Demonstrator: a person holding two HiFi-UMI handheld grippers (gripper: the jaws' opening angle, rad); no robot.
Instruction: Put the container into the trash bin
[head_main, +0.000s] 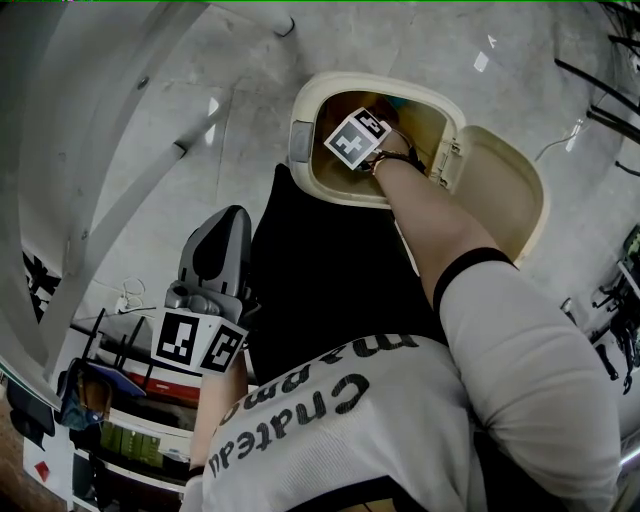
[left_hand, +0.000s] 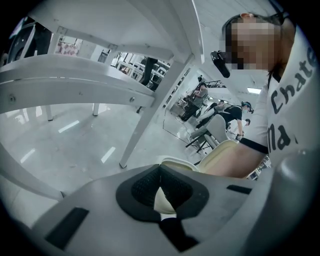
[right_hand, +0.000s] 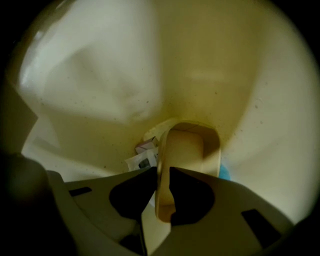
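Right gripper view: container (right_hand: 187, 147) btwn right claw (right_hand: 162, 172) jaws, inside trash bin (right_hand: 100, 75).

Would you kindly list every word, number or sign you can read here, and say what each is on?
"Chatea", partly cut off: on the person's white shirt.
"marm", partly cut off: same shirt.
Paper scraps in the trash bin: print too blurred to read.
Square markers: patterns only, no words.

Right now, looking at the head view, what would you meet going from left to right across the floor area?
Left gripper → trash bin → open lid → black cables.
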